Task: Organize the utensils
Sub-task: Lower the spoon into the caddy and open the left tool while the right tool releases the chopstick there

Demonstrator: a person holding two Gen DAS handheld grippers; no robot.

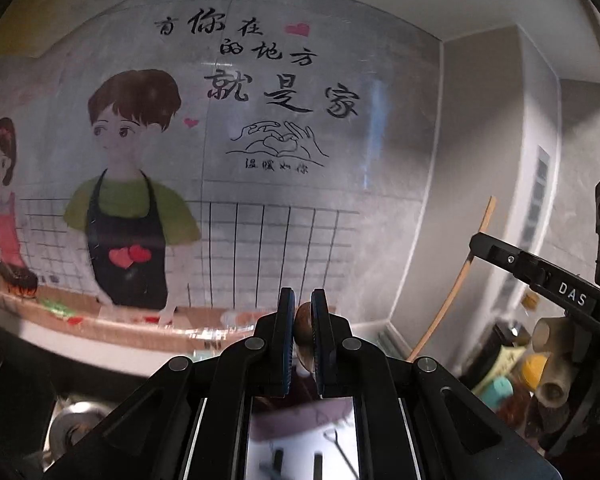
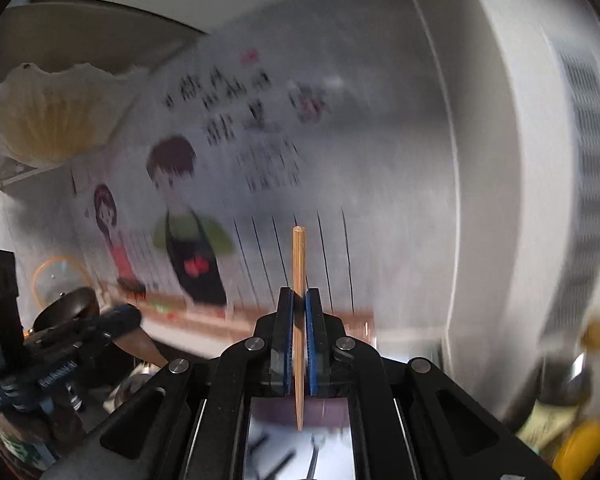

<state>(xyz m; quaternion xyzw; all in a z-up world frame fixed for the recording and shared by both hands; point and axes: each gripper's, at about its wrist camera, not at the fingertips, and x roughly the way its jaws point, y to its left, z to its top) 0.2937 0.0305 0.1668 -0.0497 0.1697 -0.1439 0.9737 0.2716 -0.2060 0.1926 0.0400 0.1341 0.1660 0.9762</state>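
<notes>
Before the cartoon-printed wall sheet (image 1: 204,128), the left gripper (image 1: 301,336) has its jaws pinching a dark brown wooden spoon handle (image 1: 302,326); to its right, the right gripper (image 2: 299,340) clamps a thin, upright bamboo chopstick (image 2: 299,264) between blue pads (image 2: 310,344).

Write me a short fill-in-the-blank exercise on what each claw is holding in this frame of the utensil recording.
1. The right claw is shut on a thin light-brown ____ chopstick.
2. That chopstick stands nearly ____ between the blue pads.
3. The left claw is shut on a dark brown rounded wooden handle, so it is not ____.
4. The wall sticker behind shows a cartoon figure in a green shirt and a black ____.

Missing words: wooden; upright; empty; apron
</notes>
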